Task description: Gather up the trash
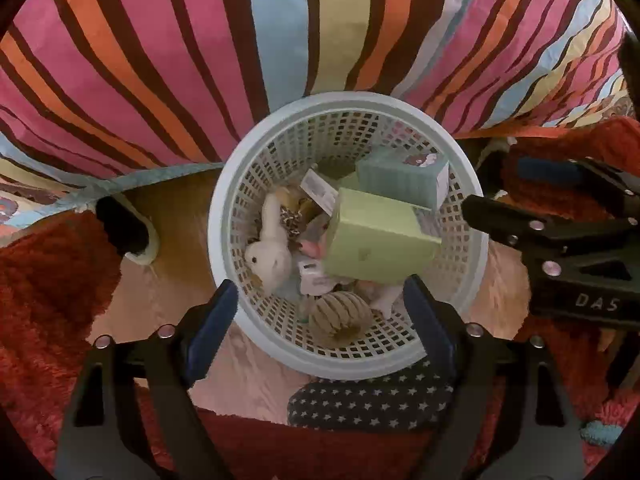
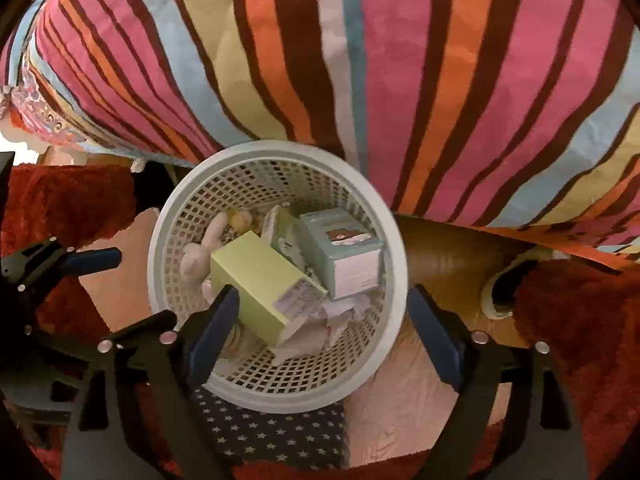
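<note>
Both tongs stand wide apart with nothing between their pads. The left tongs (image 1: 320,312) hang over the near rim of a round, pale, latticed basket (image 1: 476,216), pointing down into it. The right tongs (image 2: 324,320) hover over the same basket (image 2: 160,240) from its other side, one blue pad over the near inner wall, the other just outside the rim.

The basket stands on the floor (image 1: 248,376), touching or nearly touching the striped bedspread (image 1: 160,60) that drapes down behind it. Inside lies the collected trash: a light green box (image 1: 380,240) tilted on top of the heap, its printed end pointing toward the right tongs' side; a blue-green box (image 1: 404,178) with a white end panel, just behind it against the far wall; a small white packet (image 1: 318,192) wedged between them. A white plush toy (image 1: 270,256) leans on the basket's left inner wall, and a ribbed grey-brown ball (image 1: 336,318) lies at the near wall. Crumpled white paper (image 2: 344,308) shows beside the green box in the right wrist view.

A star-patterned dark cloth (image 1: 372,400) lies on the floor, tucked under the basket's near edge. Red shaggy rug (image 1: 52,300) flanks the floor on both sides. A dark shoe (image 1: 124,228) rests at the foot of the bedspread, left of the basket.
</note>
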Demonstrator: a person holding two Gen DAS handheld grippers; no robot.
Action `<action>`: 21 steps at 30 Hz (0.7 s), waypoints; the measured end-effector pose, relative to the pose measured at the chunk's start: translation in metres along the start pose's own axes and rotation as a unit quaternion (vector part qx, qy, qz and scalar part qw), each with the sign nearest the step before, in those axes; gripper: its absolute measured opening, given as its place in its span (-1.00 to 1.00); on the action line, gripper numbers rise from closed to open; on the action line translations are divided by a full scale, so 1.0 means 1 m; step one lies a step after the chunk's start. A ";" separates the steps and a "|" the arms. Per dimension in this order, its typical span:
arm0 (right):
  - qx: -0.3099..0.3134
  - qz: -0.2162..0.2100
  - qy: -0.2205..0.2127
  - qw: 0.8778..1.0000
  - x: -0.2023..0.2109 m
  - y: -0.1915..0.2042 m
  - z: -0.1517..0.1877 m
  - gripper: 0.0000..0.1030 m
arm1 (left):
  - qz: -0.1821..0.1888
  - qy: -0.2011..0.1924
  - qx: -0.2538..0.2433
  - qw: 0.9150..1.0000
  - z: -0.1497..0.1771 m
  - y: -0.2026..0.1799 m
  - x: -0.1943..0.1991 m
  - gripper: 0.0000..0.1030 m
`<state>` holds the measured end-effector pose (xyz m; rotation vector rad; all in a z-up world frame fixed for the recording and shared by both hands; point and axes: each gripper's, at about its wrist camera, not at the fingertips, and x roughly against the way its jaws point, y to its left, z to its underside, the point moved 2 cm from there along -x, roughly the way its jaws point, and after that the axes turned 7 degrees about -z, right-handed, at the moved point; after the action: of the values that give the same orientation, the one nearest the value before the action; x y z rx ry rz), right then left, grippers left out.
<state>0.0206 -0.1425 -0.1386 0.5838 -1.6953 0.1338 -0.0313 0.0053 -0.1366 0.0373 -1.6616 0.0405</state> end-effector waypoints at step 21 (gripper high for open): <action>-0.091 0.056 -0.065 0.992 0.050 -0.016 -0.012 0.85 | -0.075 -0.070 0.033 0.994 -0.035 -0.001 0.048 0.84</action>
<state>0.0336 -0.1666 -0.0924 0.3672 -1.8446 0.0219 -0.0009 0.0064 -0.0858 0.2181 -1.7929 -0.0214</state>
